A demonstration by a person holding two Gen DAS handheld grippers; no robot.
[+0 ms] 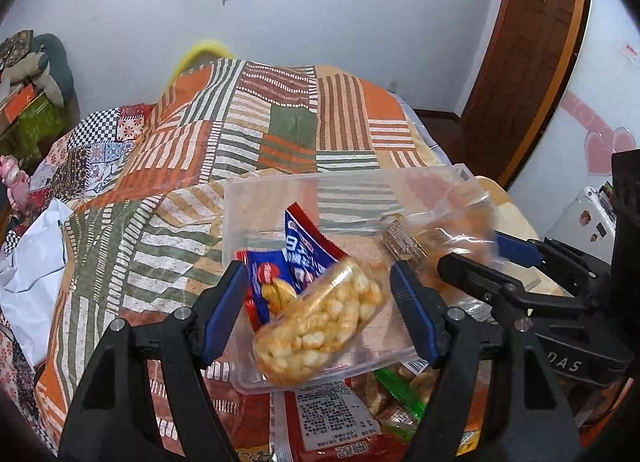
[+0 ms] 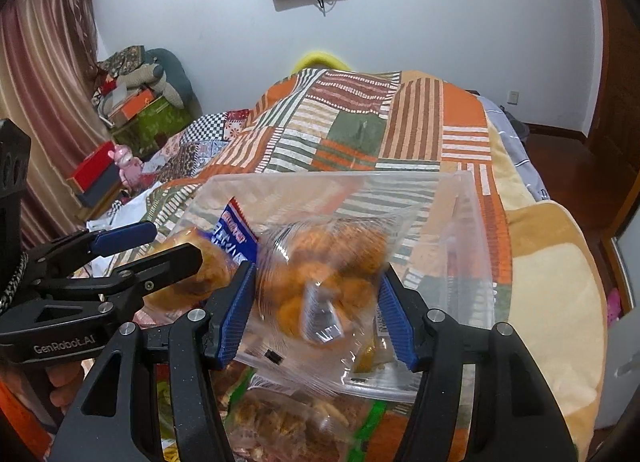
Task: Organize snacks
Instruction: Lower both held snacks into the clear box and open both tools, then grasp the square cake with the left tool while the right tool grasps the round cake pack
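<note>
A clear plastic bin (image 1: 272,190) sits on the patchwork bed. Inside lie a bag of pale puffed snacks (image 1: 320,322) and blue-and-red packets (image 1: 296,258). My left gripper (image 1: 318,310) is open, with its fingers on either side of the puffed-snack bag. My right gripper (image 2: 316,310) is open around a clear bag of orange round snacks (image 2: 320,262), which looks blurred over the bin (image 2: 468,230). In the left wrist view the right gripper (image 1: 480,258) reaches in from the right by that bag (image 1: 456,230).
More snack packs lie in front of the bin: a red pack with a white label (image 1: 336,418) and a green-edged one (image 1: 400,386). A white bag (image 1: 28,274) lies at the left. Boxes (image 2: 96,178) stand beside the bed.
</note>
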